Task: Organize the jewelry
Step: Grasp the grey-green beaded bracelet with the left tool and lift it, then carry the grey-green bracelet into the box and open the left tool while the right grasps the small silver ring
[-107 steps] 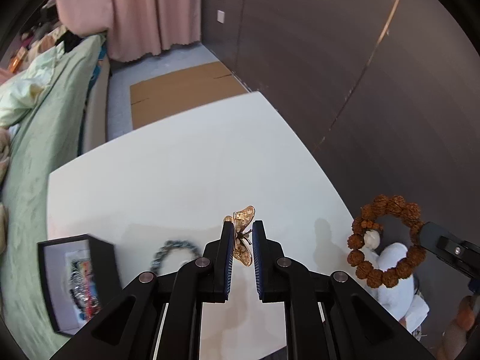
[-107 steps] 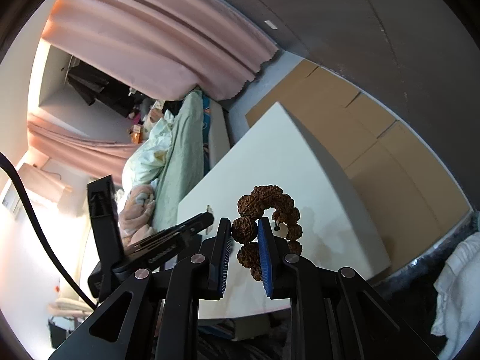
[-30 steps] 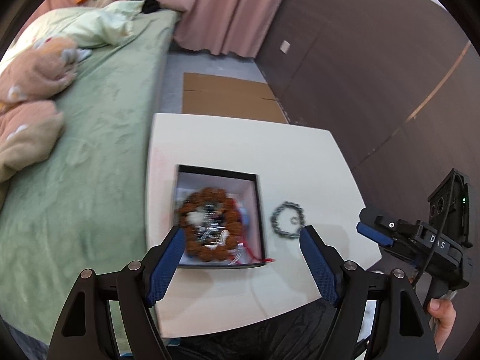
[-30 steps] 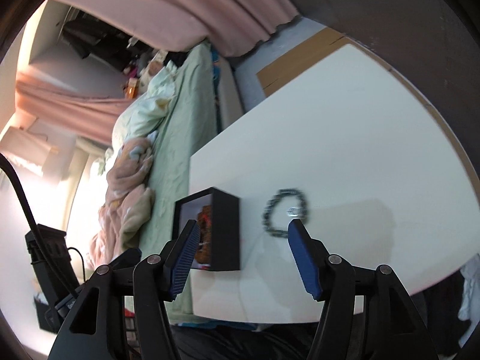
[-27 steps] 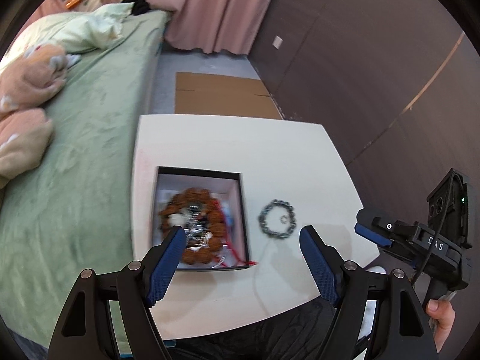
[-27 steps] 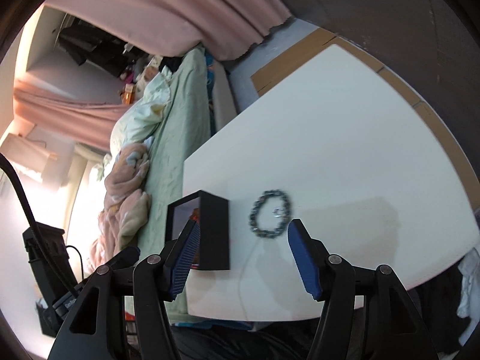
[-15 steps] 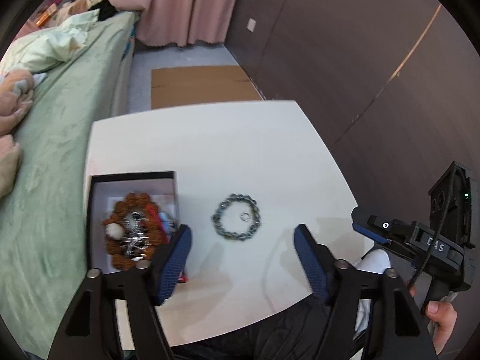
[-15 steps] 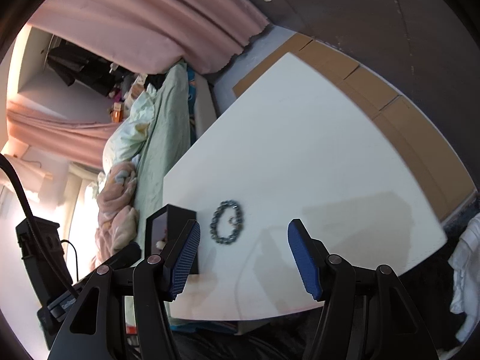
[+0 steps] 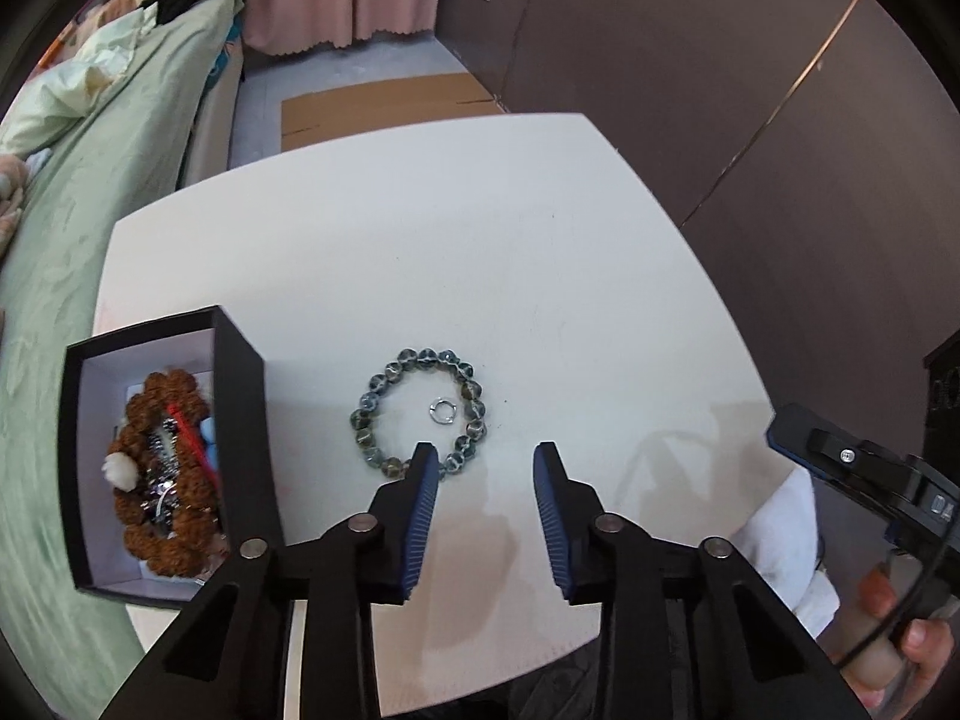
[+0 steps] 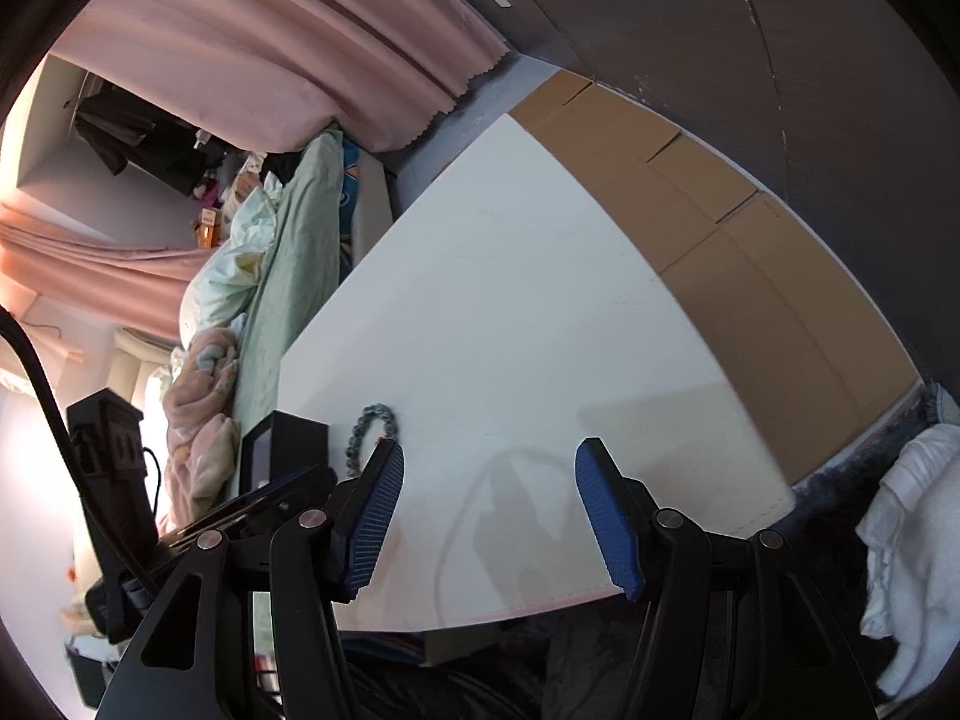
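Observation:
A grey-green bead bracelet (image 9: pixel 420 411) lies on the white table (image 9: pixel 480 252) with a small silver ring (image 9: pixel 441 410) inside its loop. My left gripper (image 9: pixel 485 462) hovers just near of the bracelet; its jaws are closing with nothing between them. To the left stands a black jewelry box (image 9: pixel 165 450) holding a brown bead bracelet (image 9: pixel 162 474) and other pieces. My right gripper (image 10: pixel 486 468) stands open and empty above the table's near edge; in its view the grey-green bracelet (image 10: pixel 369 429) and the box (image 10: pixel 282 450) sit at the left.
A bed with green bedding (image 9: pixel 102 138) runs along the table's left side. Flat cardboard (image 9: pixel 384 108) lies on the floor beyond the table, by a dark wall. A white cloth (image 10: pixel 912 540) lies at the right. A hand (image 9: pixel 912 654) holds the right gripper's handle.
My left gripper swung right from over the box to the grey-green bracelet and sank closer, its jaws narrowing. The right gripper shifted right and stayed open.

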Demonstrator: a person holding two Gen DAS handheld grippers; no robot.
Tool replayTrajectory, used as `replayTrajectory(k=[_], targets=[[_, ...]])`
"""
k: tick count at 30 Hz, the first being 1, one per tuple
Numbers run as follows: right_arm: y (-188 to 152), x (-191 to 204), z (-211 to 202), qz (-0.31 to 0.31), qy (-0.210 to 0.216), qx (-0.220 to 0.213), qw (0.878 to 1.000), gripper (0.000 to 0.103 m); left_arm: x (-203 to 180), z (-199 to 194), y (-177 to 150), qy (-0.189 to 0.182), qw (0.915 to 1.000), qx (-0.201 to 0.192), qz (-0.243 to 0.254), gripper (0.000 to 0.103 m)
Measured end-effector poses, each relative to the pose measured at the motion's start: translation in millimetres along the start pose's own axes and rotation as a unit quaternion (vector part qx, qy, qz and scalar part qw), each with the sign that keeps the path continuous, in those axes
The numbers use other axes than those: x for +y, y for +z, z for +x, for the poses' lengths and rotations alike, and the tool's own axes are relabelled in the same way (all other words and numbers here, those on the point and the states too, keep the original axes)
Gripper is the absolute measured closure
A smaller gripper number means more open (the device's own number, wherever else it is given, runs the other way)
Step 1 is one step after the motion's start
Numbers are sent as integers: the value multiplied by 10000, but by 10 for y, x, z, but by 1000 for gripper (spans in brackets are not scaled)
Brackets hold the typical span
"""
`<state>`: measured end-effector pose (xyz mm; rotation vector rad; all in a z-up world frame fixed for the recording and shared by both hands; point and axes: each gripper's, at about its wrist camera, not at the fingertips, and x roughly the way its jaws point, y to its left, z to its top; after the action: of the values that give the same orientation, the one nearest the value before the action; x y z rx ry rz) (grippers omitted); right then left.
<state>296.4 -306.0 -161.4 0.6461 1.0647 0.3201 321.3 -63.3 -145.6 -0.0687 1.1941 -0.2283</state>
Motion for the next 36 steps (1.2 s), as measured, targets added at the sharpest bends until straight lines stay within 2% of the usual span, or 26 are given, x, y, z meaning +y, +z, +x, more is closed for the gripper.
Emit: replayTrajectory(k=[8,11,15,19,21,26,36], targets=[[14,-57,-32,-49,-110,21,9999,42,-95,264,23,254,9995,118,135,72],[12,-63,-38,-63,-130,27,9999,42,-136,354,19,465,9985,132,268,72],[-7,-54,-38,-58,-229,69,9997,42,-113,465,3,585,9977,225,268,80],[-51,1,-76,-154,-268,8,9995,42,-119,447,-36,706,9965,118,436,89],[-62,13,-56,-135,-277,32,9995,42,-86,425,-34,648,9970,145,396,92],[-81,34,-18,-177,-295,98,9994,42,-29,355,-31,534,9982,91,258,92],[-45,164,-26,-338,-328,65,9989,42,117,-136,47,224,9990,-376,20,92]])
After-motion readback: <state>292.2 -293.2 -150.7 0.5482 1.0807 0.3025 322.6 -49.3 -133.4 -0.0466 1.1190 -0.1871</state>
